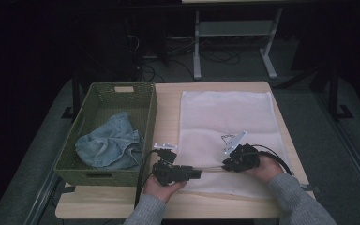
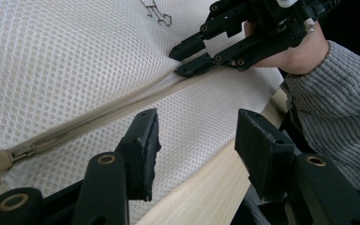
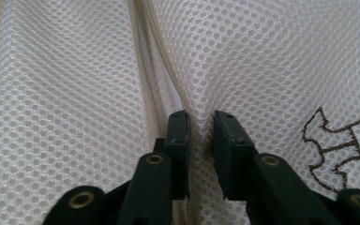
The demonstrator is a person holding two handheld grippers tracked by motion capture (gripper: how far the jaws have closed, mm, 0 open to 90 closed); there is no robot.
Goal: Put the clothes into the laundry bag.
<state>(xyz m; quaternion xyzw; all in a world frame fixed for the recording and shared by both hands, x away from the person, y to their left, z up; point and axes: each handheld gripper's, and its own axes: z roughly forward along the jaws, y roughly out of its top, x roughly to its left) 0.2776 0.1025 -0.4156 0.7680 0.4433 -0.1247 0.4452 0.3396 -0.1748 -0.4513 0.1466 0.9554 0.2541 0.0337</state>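
One white mesh laundry bag (image 1: pixel 225 136) lies flat on the table (image 1: pixel 166 101), zipper (image 2: pixel 98 117) along its near edge. My right tool (image 3: pixel 200 123) pinches mesh just beside the zipper; my left tool (image 2: pixel 194 136) hovers open above it. I'd hold the fabric taut and pull slowly

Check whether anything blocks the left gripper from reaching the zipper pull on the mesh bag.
Nothing visible does. The left gripper hovers open over the mesh bag; the zipper pull lies uncovered off to one side of its jaws. The right gripper pinches mesh farther along the zipper, away from that path.
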